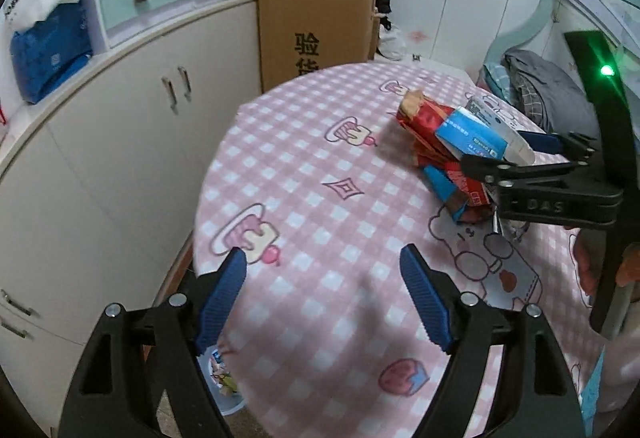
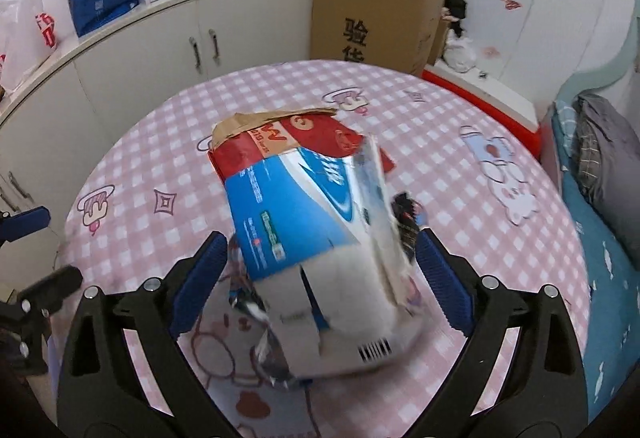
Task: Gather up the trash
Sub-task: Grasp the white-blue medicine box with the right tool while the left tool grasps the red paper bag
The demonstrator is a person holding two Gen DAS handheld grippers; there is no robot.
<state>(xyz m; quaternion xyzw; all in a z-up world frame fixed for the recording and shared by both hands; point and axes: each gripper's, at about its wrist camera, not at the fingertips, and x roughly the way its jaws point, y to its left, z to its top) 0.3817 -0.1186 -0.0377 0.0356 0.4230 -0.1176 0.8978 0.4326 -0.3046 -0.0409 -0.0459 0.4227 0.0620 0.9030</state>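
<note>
Blue-padded jaws of the right gripper (image 2: 320,274) spread nearly full width, straddling the blue-and-white carton (image 2: 304,222) without visibly pressing on it; no grip yet, by the look of it. Wide stance likely chosen because the carton is bulky and lies slanted across the pile. Beneath and behind it, a red paper bag (image 2: 288,141) with a torn brown top, plus crumpled foil and wrapper scraps (image 2: 408,213) poking out at the right. All heaped together near the middle of the pink checked tabletop (image 2: 460,109), probably gathered there so the lot can go in one or two pickups.

Left gripper (image 1: 324,294) held off to the left of the pile, jaws wide apart and empty, only tablecloth between them. Same trash heap (image 1: 452,149) seen from there to the far right, with the right gripper reaching in over it. Below the near tabletop edge, a pale bin (image 1: 224,382) holding scraps on the floor, probably the trash's destination, which would explain the left hand waiting on that side.
</note>
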